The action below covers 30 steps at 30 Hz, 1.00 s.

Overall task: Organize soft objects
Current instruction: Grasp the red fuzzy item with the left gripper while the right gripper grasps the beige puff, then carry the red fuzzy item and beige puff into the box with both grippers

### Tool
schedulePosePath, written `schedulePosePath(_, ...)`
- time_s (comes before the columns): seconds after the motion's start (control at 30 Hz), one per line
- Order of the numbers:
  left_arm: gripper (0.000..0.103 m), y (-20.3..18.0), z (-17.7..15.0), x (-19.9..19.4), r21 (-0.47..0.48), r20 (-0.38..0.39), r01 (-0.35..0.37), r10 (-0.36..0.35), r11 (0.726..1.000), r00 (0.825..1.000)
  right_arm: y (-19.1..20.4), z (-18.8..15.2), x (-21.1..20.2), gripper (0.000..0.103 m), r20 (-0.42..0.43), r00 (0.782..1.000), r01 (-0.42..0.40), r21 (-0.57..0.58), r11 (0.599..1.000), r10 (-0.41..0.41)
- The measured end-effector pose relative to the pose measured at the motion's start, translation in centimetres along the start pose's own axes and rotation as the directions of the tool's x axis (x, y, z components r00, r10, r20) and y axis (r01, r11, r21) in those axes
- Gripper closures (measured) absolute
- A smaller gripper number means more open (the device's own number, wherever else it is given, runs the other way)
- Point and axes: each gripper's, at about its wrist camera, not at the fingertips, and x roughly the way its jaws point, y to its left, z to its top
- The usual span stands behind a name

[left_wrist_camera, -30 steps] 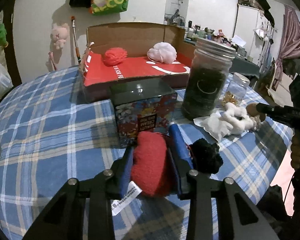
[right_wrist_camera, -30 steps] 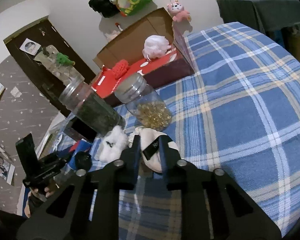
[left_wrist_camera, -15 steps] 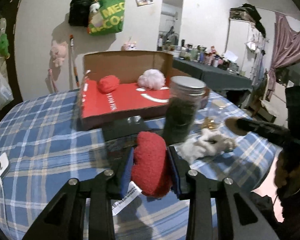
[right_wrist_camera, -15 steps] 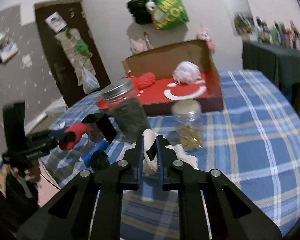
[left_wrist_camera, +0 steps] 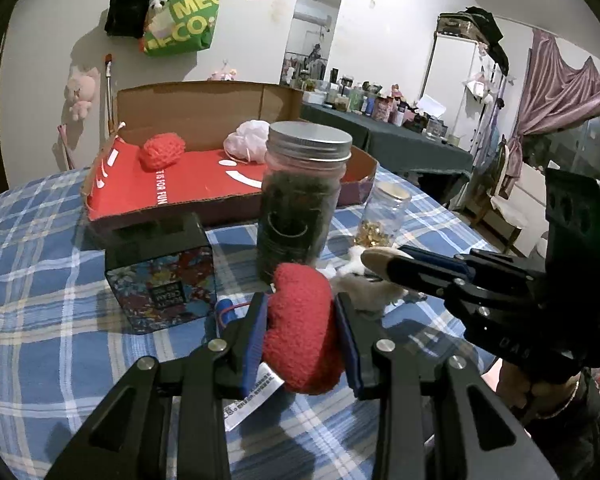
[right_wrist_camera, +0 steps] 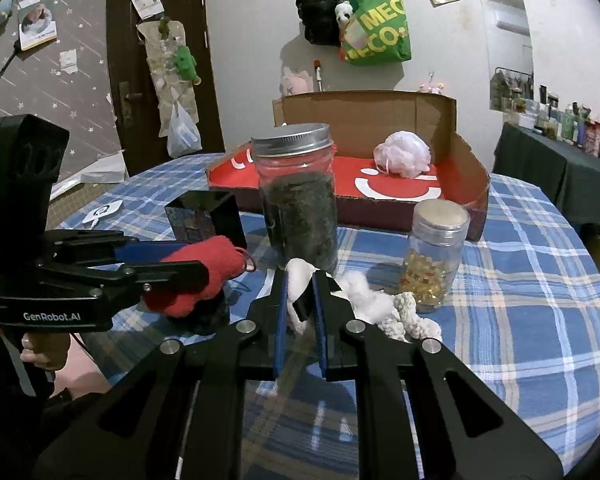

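Observation:
My left gripper [left_wrist_camera: 300, 304] is shut on a red plush heart [left_wrist_camera: 306, 332] and holds it above the plaid table; a white tag hangs under it. My right gripper [right_wrist_camera: 300, 280] is shut on a white plush toy [right_wrist_camera: 364, 304] by a part with a black label, and the rest of the toy trails to the right onto the cloth. The two grippers are side by side, the right gripper [left_wrist_camera: 384, 264] just right of the heart. Behind stands an open cardboard box [left_wrist_camera: 204, 188] with a red floor, holding a red knitted ball [left_wrist_camera: 162, 151] and a pink mesh puff [left_wrist_camera: 246, 142].
Between the grippers and the box stand a tall jar [left_wrist_camera: 300, 208] of dark stuff, a small jar [left_wrist_camera: 384, 216] of golden bits and a dark floral tin [left_wrist_camera: 160, 272]. A black fuzzy ball [right_wrist_camera: 204, 316] lies under the red heart. The table edge is near on the right.
Both grippers have risen and moved toward the box with their toys. The right gripper has rolled level and come close beside the left one.

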Motion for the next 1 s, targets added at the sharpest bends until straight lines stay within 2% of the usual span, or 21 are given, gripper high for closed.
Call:
schedulePosePath(0.23,0.067,0.5,0.0,-0.2,-0.017,0.007,-0.017,0.017,1.000,1.000,0.0,0.0,0.0,0.092,0.003,1.000,0.007,-0.003,1.000,-0.007)
schedulePosePath(0.47,0.067,2.7,0.0,-2.1,-0.063,0.029,-0.061,0.063,0.996,0.998,-0.7,-0.3,-1.3,0.092,0.019,0.999,0.035,0.002,0.999,-0.035)
schedulePosePath(0.77,0.067,5.8,-0.9,-3.8,-0.098,0.017,-0.153,0.155,0.983,0.988,-2.6,-0.3,-2.6,0.092,0.023,0.996,0.089,0.021,0.996,-0.089)
schedulePosePath(1.0,0.067,8.7,-1.5,-4.8,-0.111,-0.007,-0.229,0.229,0.967,0.973,-5.1,-0.2,-3.1,0.092,0.009,0.992,0.125,0.053,0.991,-0.126)
